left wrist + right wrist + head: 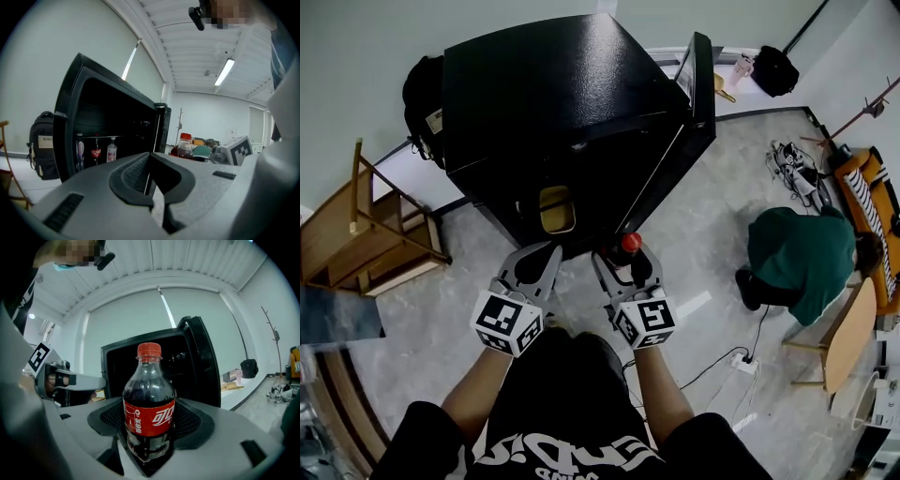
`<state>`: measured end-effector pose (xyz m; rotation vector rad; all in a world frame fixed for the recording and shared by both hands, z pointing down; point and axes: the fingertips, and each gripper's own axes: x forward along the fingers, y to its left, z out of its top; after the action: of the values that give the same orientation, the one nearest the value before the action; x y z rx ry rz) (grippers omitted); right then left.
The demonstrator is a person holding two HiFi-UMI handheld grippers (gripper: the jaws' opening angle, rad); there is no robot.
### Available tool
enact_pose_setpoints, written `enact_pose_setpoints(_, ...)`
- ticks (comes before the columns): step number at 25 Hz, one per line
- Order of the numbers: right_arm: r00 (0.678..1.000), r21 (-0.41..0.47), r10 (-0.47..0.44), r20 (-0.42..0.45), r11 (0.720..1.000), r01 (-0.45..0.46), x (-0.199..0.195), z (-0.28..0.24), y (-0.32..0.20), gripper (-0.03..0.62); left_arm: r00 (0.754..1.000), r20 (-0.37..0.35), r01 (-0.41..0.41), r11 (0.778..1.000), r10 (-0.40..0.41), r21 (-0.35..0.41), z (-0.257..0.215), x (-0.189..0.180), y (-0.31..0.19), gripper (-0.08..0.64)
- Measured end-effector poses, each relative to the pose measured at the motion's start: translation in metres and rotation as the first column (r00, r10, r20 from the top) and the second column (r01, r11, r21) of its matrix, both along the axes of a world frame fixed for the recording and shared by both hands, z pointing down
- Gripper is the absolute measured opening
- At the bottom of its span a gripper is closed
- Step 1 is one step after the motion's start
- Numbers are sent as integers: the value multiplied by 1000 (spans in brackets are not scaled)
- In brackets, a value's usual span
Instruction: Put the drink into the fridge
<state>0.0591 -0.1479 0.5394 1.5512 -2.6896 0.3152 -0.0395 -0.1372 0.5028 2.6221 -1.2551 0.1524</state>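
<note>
The drink is a small cola bottle (149, 399) with a red cap and red label. It stands upright between the jaws of my right gripper (150, 423), which is shut on its lower body. From above, the red cap (631, 242) shows just in front of the black fridge (553, 94). The fridge door (698, 103) is swung open to the right. My left gripper (551, 251) is level with the right one, to its left, shut and holding nothing. Its own view has the dark fridge interior (112, 117) ahead and the held bottle (185, 146) to the right.
Three bottles (96, 152) stand on a shelf inside the fridge. A person in green (797, 253) crouches on the floor to the right. A wooden chair (375, 234) stands on the left and a backpack (422, 94) leans beside the fridge. A power strip (745, 364) and its cable lie on the floor.
</note>
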Motion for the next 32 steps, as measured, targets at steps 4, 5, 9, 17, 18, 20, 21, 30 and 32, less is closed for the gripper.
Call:
enact_pose_setpoints(4,1000,-11,7,4,1000,-7,-1,41,-14,319,1000,-9,-1,1000,1,0,35,2,-7,8)
enact_pose_setpoints(5,1000,-18,5,0,1000,-5,-3,51,-18,320,1000,-6,-2,1000,2,-2,42,2,-9,8)
enact_pose_setpoints(9,1000,-34,-9,-18,999,8,-10,77,-42,320,1000,7,7,1000,-7,-4,63,-1,-13,8)
enact_pose_setpoints(17,998,-5,-19,-57,1000,19,-26,102,-106,321,1000,-2,19,1000,-19,-14,81,-10,-21,8)
enact_pose_setpoints(18,998,-1,-22,-64,1000,22,-28,105,-115,321,1000,-1,19,1000,-19,-17,84,-11,-21,8)
enact_pose_setpoints(20,996,7,-28,-82,1000,29,-33,112,-132,321,1000,-2,20,1000,-20,-23,91,-13,-21,8)
enact_pose_setpoints(21,995,8,-32,-92,999,32,-36,116,-141,320,1000,-2,22,999,-22,-26,94,-14,-21,8)
enact_pose_setpoints(30,994,-11,-4,-109,1000,3,-49,164,-208,321,999,33,8,999,-6,-41,117,-21,-23,8)
enact_pose_setpoints(32,993,-11,4,-115,1000,-5,-50,172,-219,321,1000,27,6,999,-4,-49,121,-20,-25,8)
